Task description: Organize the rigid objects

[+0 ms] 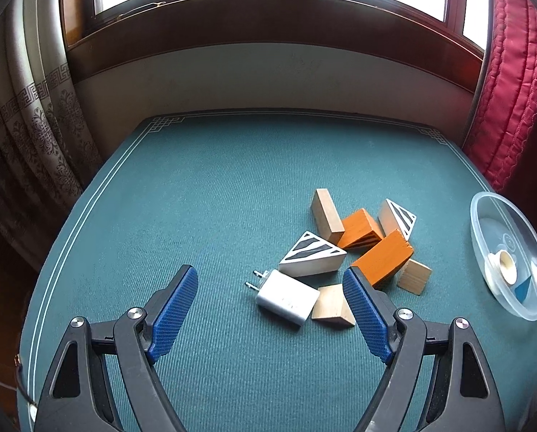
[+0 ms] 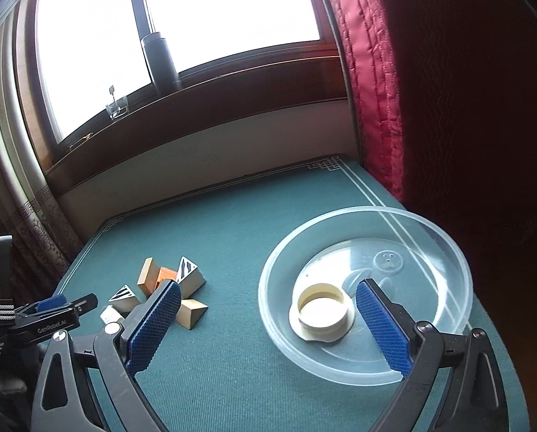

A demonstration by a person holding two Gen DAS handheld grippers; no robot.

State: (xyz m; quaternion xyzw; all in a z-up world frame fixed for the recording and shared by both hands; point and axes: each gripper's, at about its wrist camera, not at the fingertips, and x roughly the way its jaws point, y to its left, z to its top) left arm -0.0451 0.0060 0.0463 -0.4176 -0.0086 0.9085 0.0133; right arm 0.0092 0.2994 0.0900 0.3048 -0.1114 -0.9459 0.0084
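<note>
Wooden blocks (image 1: 362,241), teal table mat (image 1: 214,187), window sill (image 1: 268,18)

A lived-in home room: a patterned curtain (image 1: 27,126), a dark wooden window sill (image 1: 268,18), a quilted red hanging (image 1: 509,82), and a table under green cloth (image 1: 214,187).

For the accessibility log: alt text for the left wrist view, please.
The open left gripper hovers over a green table mat, aimed at a white charger plug beside a heap of wooden blocks. A clear plastic bowl sits at the right.
</note>
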